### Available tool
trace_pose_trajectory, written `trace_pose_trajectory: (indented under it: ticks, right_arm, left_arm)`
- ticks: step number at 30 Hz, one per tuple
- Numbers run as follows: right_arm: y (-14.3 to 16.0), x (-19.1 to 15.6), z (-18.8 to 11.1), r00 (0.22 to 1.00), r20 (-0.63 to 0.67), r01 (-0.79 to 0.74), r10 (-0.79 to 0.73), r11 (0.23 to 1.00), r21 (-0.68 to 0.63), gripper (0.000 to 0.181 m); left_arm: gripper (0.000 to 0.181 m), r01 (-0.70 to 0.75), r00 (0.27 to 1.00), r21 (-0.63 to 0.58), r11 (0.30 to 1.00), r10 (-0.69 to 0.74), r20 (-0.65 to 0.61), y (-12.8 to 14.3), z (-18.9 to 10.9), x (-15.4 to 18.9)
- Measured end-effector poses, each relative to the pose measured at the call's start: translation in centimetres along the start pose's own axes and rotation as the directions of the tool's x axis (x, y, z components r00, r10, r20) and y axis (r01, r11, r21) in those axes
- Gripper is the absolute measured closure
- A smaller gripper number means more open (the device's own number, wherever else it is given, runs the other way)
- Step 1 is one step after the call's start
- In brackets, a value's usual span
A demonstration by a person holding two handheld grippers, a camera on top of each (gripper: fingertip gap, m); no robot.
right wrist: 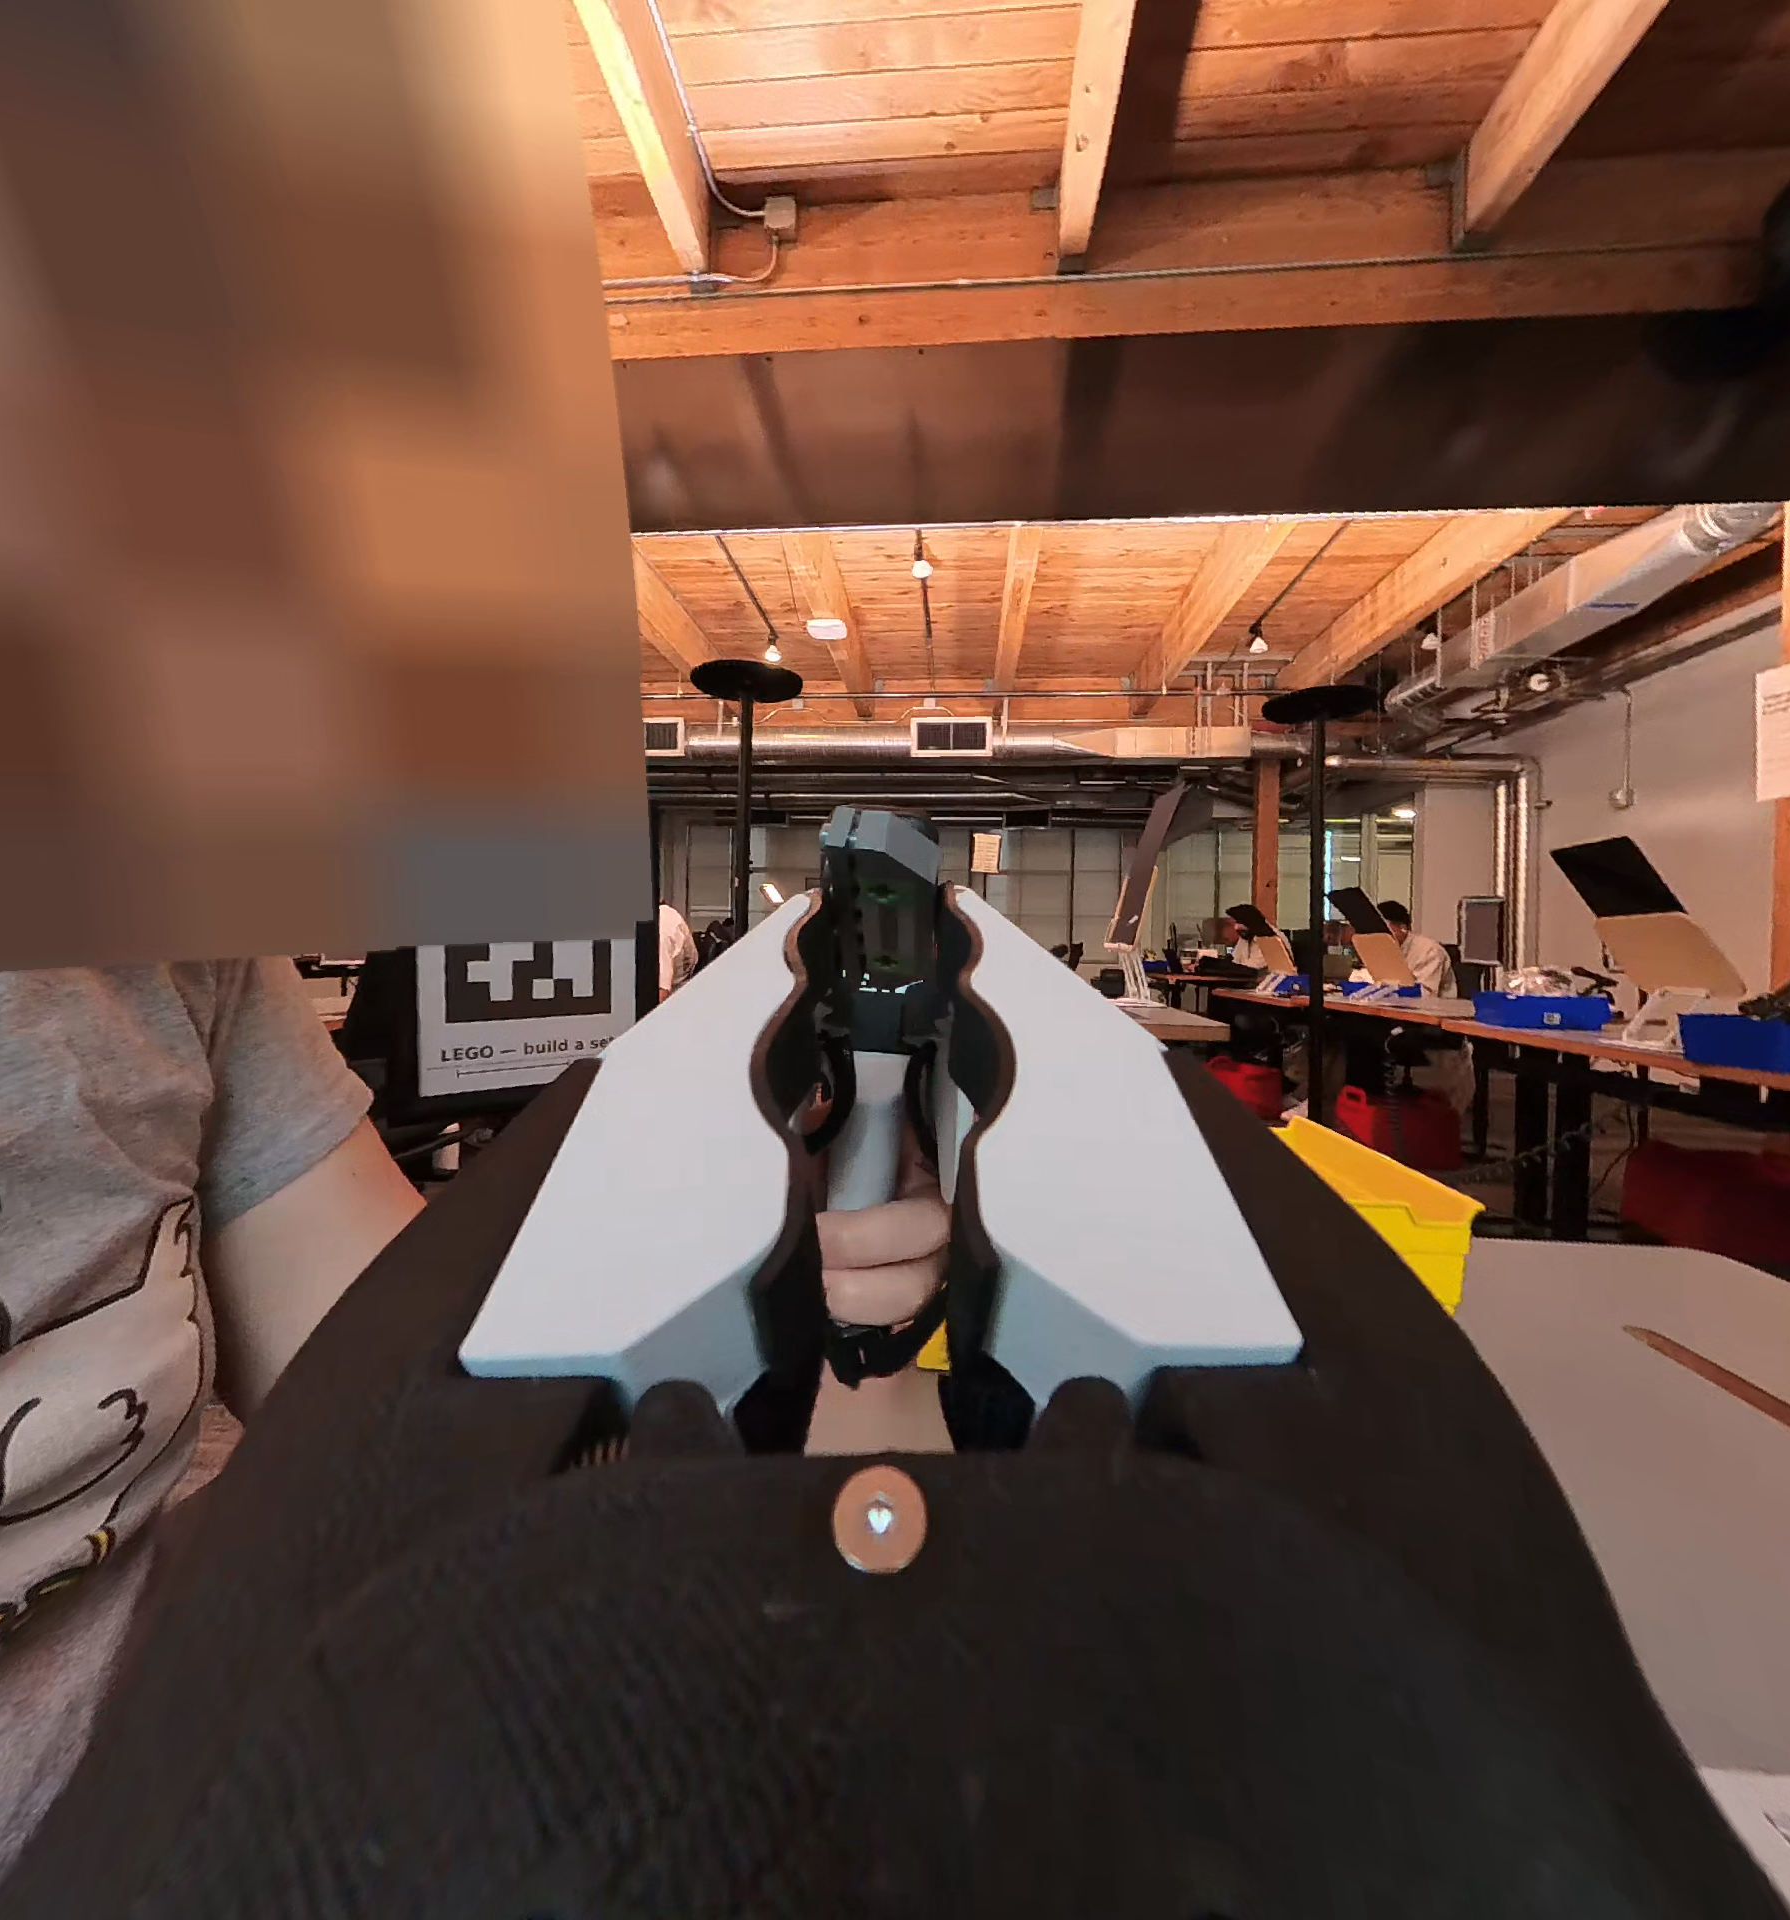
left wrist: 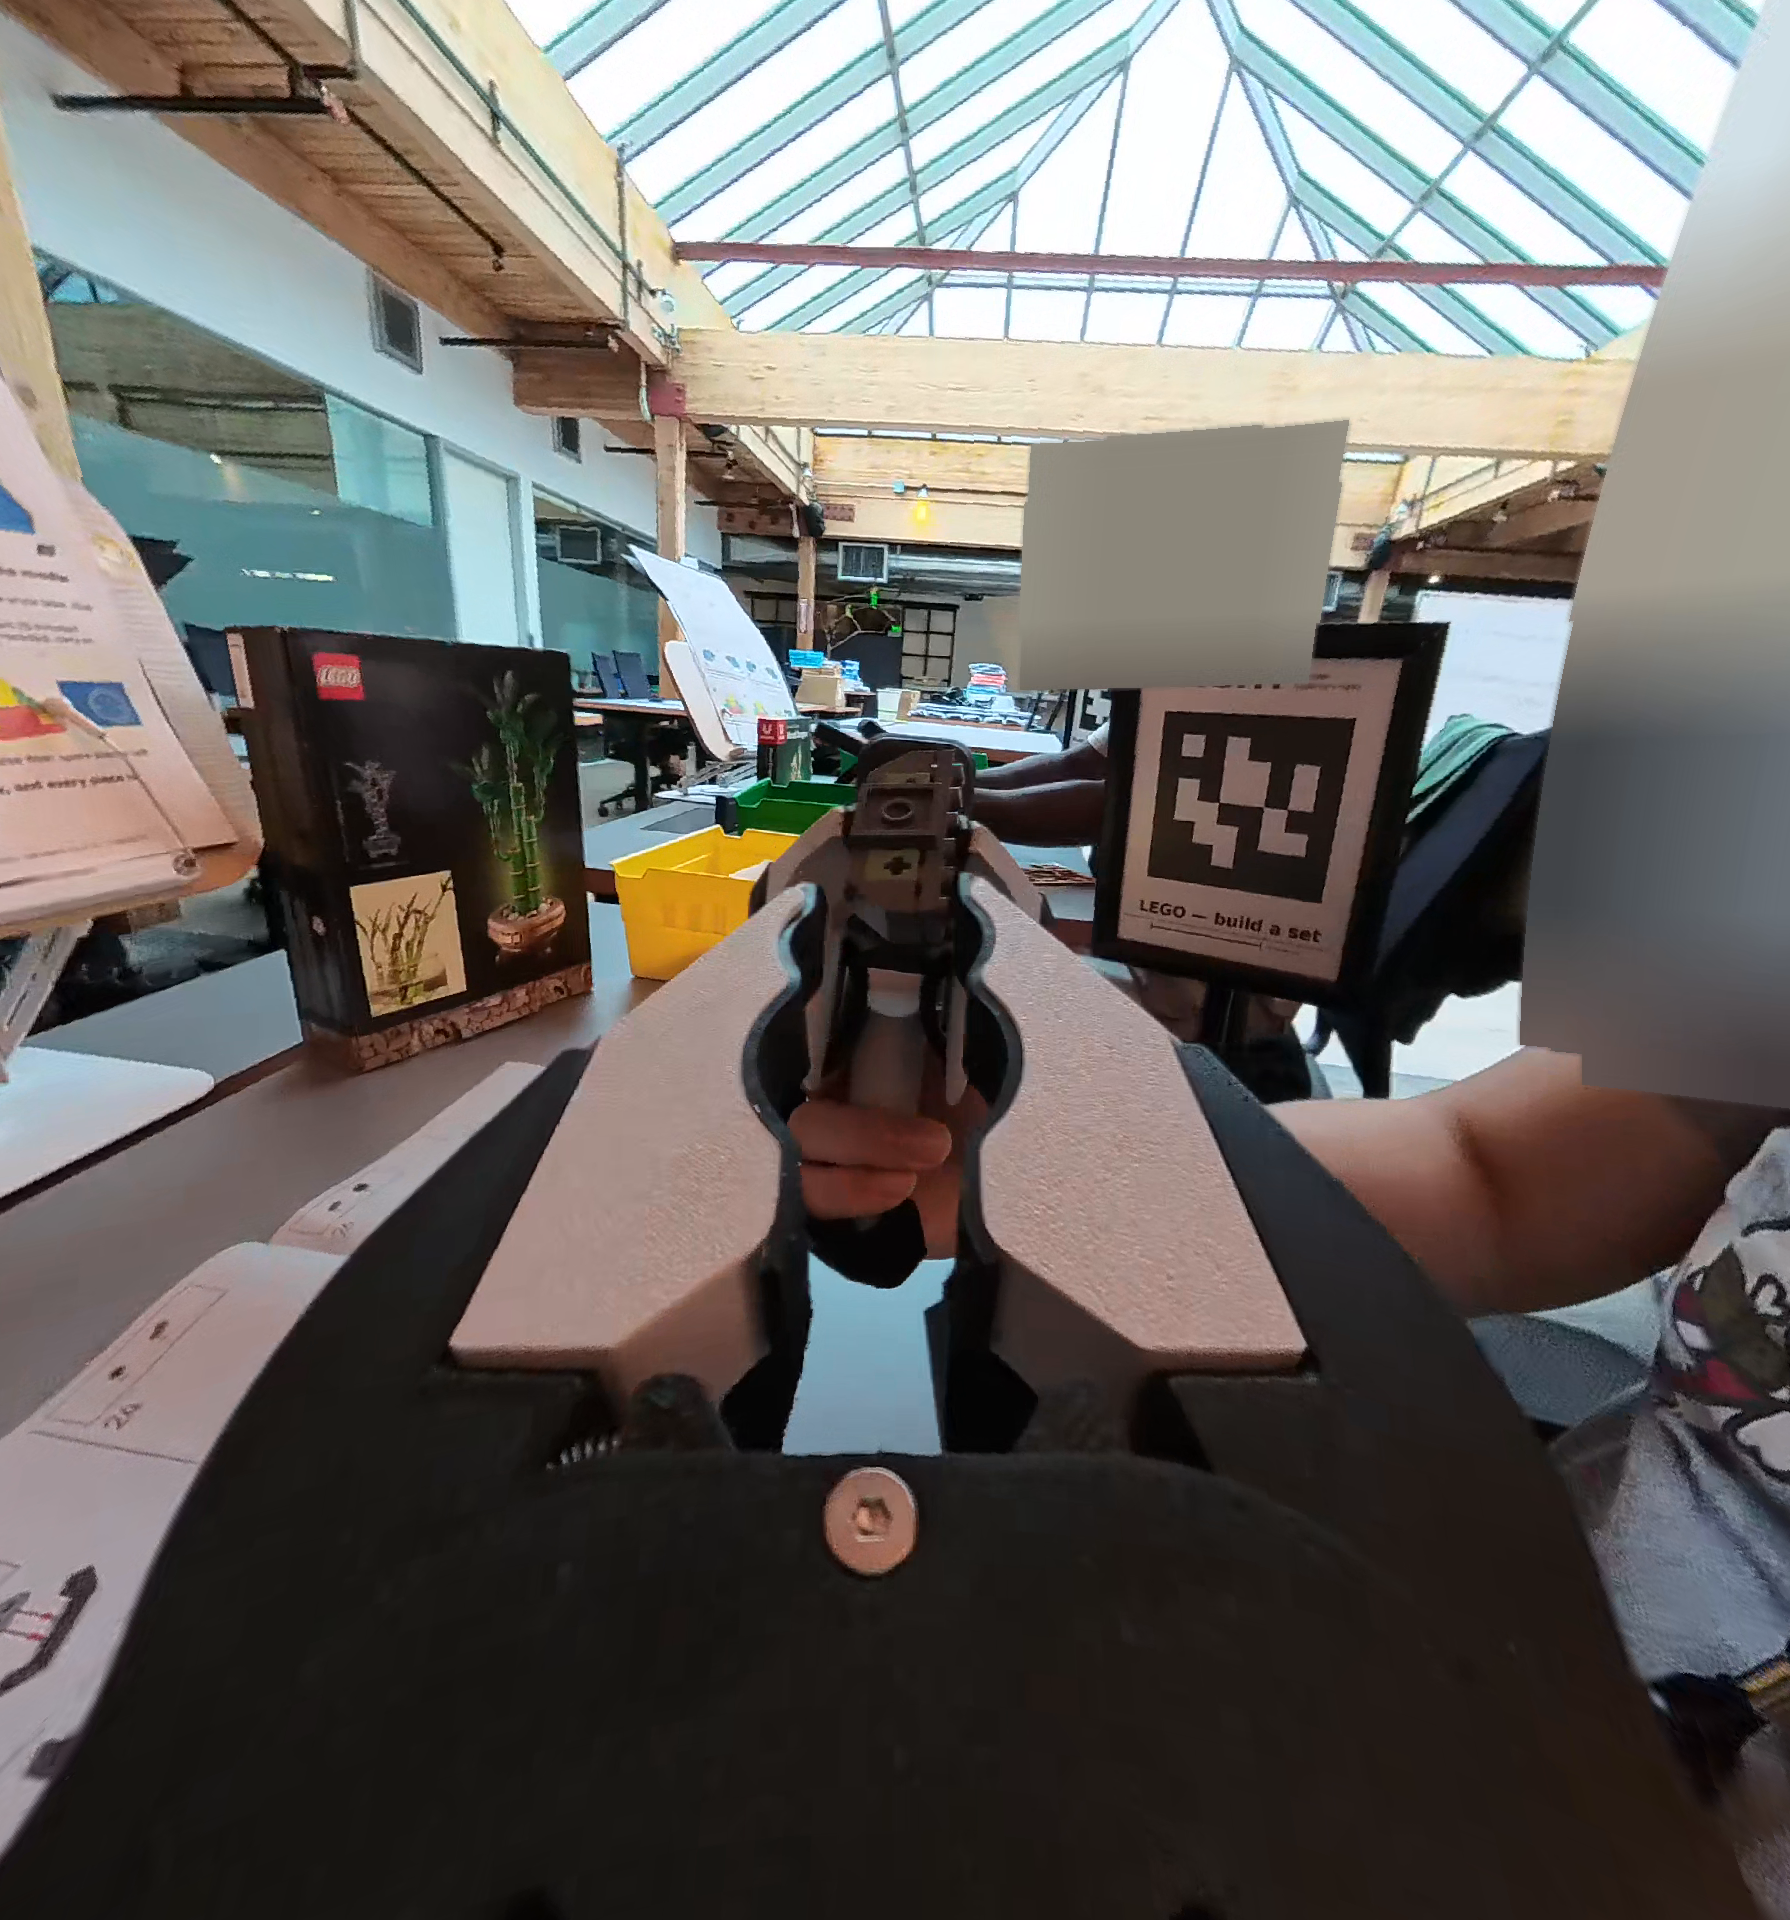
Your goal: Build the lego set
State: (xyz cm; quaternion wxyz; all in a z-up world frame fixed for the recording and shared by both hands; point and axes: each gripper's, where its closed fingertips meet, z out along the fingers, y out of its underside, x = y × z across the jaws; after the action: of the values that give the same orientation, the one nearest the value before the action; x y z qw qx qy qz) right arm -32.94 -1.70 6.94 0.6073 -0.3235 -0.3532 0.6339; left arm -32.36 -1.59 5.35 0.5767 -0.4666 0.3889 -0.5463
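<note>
Both grippers raised off the worktop, facing each other. Left gripper (left wrist: 906,883): jaws clamped on small dark grey brick sub-assembly (left wrist: 906,826), frame centre, long axis upright. Right gripper (right wrist: 886,914): jaws clamped on the same assembly, seen there as a grey-and-black piece (right wrist: 880,878). Assembly sits between both tips; neither is nearer. Yellow plastic parts bin (left wrist: 688,899) lies behind, left of centre.
</note>
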Motion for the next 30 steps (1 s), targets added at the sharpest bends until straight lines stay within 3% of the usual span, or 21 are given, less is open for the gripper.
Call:
trace_pose_trajectory:
  ticks: [16, 30]
  right_arm:
    - [-0.4, -1.3, 0.2, 0.997, 0.063, 0.036, -0.037, 0.999, 0.026, 0.163]
    - [-0.4, -1.0, 0.3, 0.999, 0.046, 0.001, -0.001, 1.000, 0.000, 0.163]
  left_arm:
    - [0.165, -0.132, 0.991, 0.017, 0.991, 0.132, -0.013, -0.3, 0.1, 1.4]
    - [0.164, -0.065, 0.997, 0.058, 0.996, 0.067, -0.038, -0.4, 0.1, 1.2]
